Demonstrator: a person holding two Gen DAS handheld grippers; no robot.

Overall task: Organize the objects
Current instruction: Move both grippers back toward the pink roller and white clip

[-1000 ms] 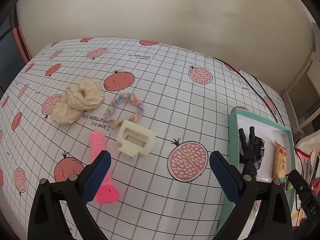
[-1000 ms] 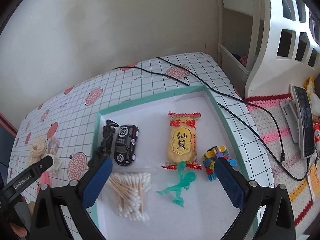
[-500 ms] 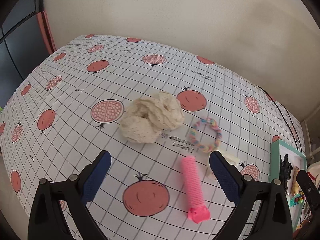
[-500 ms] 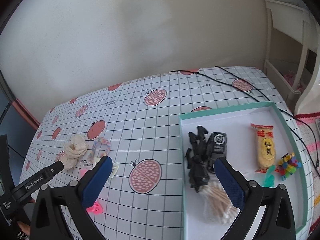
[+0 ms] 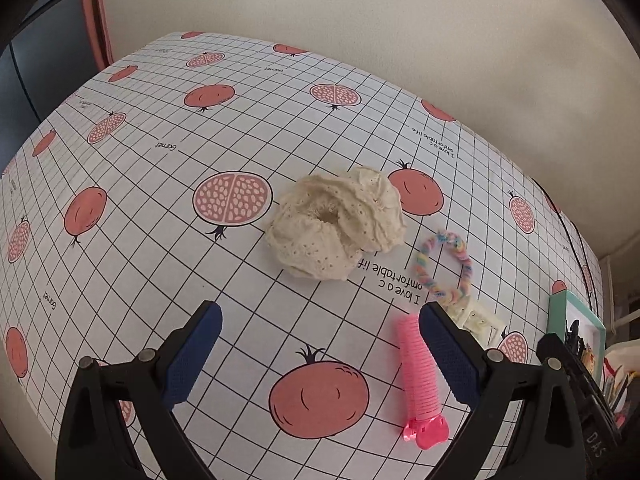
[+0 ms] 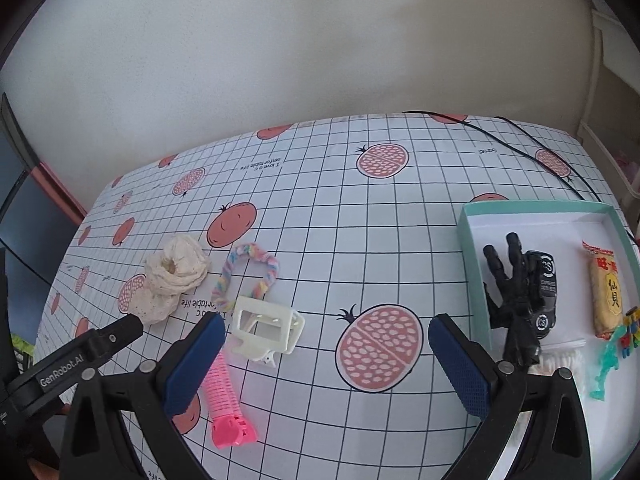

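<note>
Your left gripper [image 5: 316, 344] is hovering wide open and empty over the tablecloth [image 5: 160, 208], with the cream scrunchie [image 5: 336, 224] lying ahead between its fingers. You're lining up well; bring both pads around the soft fabric and pinch low. Your right gripper [image 6: 326, 354] is also gaping empty, beside the teal tray [image 6: 472, 264] holding the sorted items.

pomegranate-print tablecloth [image 5: 168, 248] | black cable [image 6: 532, 140] | beige wall [image 6: 320, 40]
</note>
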